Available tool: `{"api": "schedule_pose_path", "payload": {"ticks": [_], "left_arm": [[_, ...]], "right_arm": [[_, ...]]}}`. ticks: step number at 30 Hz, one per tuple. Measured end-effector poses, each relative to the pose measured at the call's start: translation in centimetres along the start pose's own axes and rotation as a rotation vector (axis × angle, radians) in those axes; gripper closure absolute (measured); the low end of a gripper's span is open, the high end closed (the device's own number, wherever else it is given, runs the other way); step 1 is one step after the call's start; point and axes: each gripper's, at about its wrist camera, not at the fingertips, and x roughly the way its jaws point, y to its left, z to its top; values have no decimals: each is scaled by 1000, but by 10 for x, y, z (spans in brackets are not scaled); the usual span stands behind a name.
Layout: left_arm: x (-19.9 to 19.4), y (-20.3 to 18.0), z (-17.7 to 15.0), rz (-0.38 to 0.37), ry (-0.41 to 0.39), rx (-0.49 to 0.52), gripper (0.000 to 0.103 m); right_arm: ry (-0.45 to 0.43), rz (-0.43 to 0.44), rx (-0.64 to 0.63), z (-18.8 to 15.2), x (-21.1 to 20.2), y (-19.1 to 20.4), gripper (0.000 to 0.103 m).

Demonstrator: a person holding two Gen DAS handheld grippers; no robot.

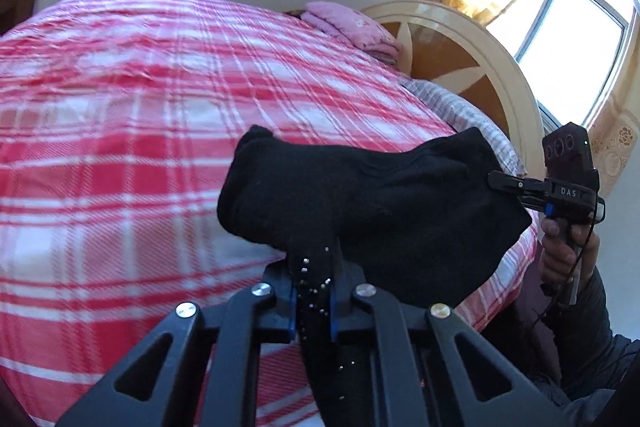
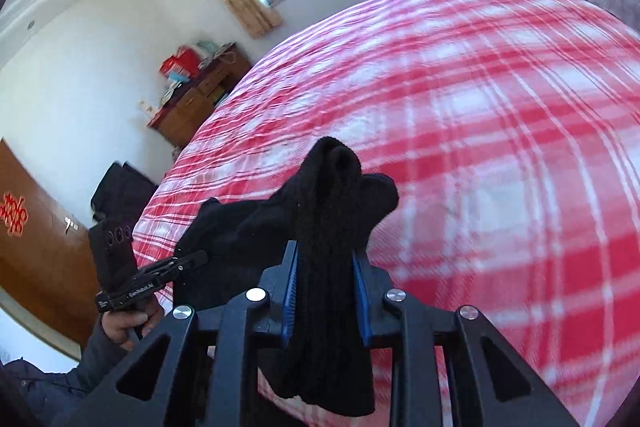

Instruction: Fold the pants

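Pants (image 1: 360,203) hang bunched above the bed's (image 1: 120,147) near edge, clamped by left gripper (image 1: 314,291) and right gripper (image 2: 325,267). Thick folds may slip free, or land creased.

Matt black knit pants (image 1: 360,195); soft woven plaid bedspread (image 1: 140,107); glossy wooden headboard (image 1: 460,67)

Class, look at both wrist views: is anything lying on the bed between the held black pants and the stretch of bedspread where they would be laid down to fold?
Nothing visible. The left gripper and right gripper both clamp the black pants above bare plaid bedspread. The pink folded blanket lies far off by the headboard.
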Motion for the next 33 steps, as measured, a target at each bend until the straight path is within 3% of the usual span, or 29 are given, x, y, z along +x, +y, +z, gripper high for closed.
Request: {"api": "schedule_pose_path", "payload": {"ticks": [11,18,22,26,28,31,33], "left_arm": [[-84,97,13,217,-157,-109,91],[-116,143,1,364,-204,-142,91],[-104,165,-15,390,-161,-156,89],[-84,180,-34,447,-124,-151,58],[-88,184,-36,440,-148,-161,53],[-93,186,-35,447,-146,-163,41],[-95,182,-35,479,-148,-156,34]], "right_arm": [[134,158,-198,73,151,108,78],[167,192,-250,75,238,153,78],[223,158,-192,67,281,146,78],[256,127,-120,60,299,123,76],[254,130,-106,57,299,116,75],[224,93,-88,56,293,109,56],[181,75,-79,55,282,108,56]]}}
